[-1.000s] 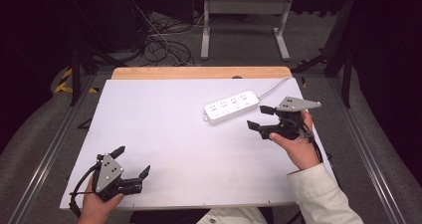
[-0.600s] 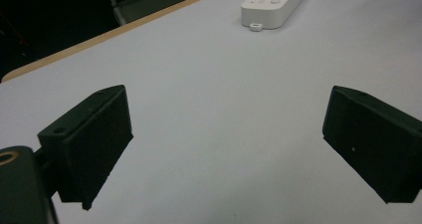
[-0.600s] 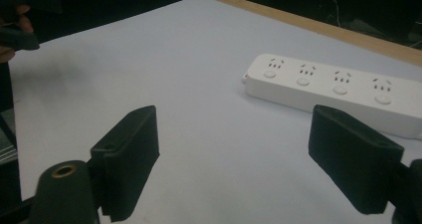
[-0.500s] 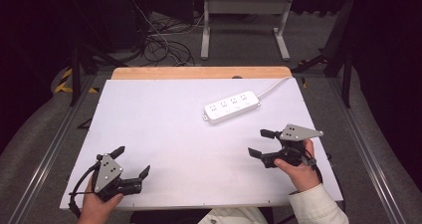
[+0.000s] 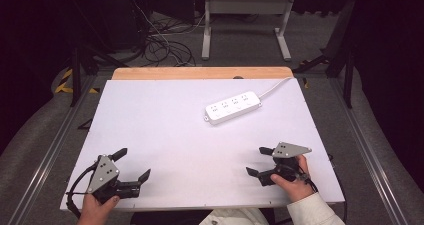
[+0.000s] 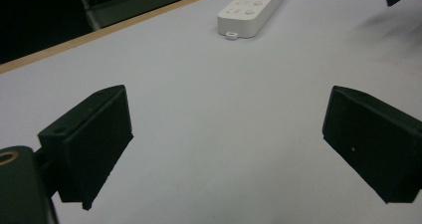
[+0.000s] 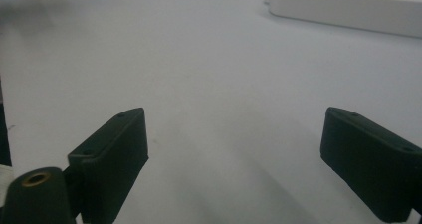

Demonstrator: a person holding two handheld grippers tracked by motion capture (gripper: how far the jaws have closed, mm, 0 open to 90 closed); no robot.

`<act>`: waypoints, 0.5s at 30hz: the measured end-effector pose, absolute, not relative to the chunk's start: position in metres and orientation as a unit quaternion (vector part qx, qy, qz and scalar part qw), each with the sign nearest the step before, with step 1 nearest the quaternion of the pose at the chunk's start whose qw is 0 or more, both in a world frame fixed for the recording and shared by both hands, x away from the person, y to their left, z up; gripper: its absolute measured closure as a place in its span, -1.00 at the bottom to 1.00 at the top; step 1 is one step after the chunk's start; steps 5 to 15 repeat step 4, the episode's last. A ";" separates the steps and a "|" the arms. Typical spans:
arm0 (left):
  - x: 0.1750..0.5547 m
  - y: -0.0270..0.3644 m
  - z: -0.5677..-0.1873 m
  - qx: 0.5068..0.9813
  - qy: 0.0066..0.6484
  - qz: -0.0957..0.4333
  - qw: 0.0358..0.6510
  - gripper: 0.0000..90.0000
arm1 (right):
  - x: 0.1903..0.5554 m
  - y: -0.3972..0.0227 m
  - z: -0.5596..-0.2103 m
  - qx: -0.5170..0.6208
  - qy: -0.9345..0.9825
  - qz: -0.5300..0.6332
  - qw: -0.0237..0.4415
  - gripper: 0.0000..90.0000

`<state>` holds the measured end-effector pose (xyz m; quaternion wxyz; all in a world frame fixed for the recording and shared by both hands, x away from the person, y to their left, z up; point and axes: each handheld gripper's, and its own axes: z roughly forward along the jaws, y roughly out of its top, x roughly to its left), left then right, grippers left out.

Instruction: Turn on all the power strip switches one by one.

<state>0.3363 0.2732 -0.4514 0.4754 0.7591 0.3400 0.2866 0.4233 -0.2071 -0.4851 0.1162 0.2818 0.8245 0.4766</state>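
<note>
High view: we see the white counter (image 5: 165,125) with a white power strip (image 5: 233,107) lying flat on its far half, right of the middle and turned at a slant, its cable (image 5: 276,85) running off toward the far right corner. Our left tool (image 5: 134,165) sits by the near left corner, held in our left hand (image 5: 97,205) at the near edge, its jaws spread apart with nothing between them. Our right tool (image 5: 259,161) is over the near right part of the counter, gripped by our right hand (image 5: 292,182), whose pale sleeve (image 5: 312,212) comes in over the near edge. Its jaws have just been opening and now stand wide, released, with bare counter between them. The grey three-cornered plate (image 5: 290,149) on top of it faces up.

The power strip lies well apart from both tools, nearer to the right one.

In the left gripper view, the two black jaws frame plain white surface, and the power strip (image 6: 251,6) shows farther off, toward the wooden far edge (image 6: 99,32) of the counter.

In the right gripper view, the jaws are again wide apart over bare surface, with one long side of the power strip (image 7: 348,2) near the top right.
</note>
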 end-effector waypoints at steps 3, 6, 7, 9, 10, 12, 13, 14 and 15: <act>0.336 0.274 -0.452 0.761 0.334 0.283 0.479 -0.87 | 0.424 -0.205 -0.491 0.278 0.837 0.456 0.118 -0.73; 0.336 0.273 -0.452 0.761 0.331 0.286 0.479 -0.87 | 0.425 -0.206 -0.492 0.278 0.838 0.454 0.121 -0.73; 0.336 0.273 -0.452 0.761 0.331 0.286 0.479 -0.87 | 0.425 -0.206 -0.492 0.278 0.838 0.454 0.121 -0.73; 0.336 0.273 -0.452 0.761 0.331 0.286 0.479 -0.87 | 0.425 -0.206 -0.492 0.278 0.838 0.454 0.121 -0.73; 0.336 0.273 -0.452 0.761 0.331 0.286 0.479 -0.87 | 0.425 -0.206 -0.492 0.278 0.838 0.454 0.121 -0.73; 0.336 0.273 -0.452 0.761 0.331 0.286 0.479 -0.87 | 0.425 -0.206 -0.492 0.278 0.838 0.454 0.121 -0.73; 0.336 0.273 -0.452 0.761 0.331 0.286 0.479 -0.87 | 0.425 -0.206 -0.492 0.278 0.838 0.454 0.121 -0.73; 0.336 0.273 -0.452 0.761 0.331 0.286 0.479 -0.87 | 0.425 -0.206 -0.492 0.278 0.838 0.454 0.121 -0.73; 0.336 0.273 -0.452 0.761 0.331 0.286 0.479 -0.87 | 0.425 -0.206 -0.492 0.278 0.838 0.454 0.121 -0.73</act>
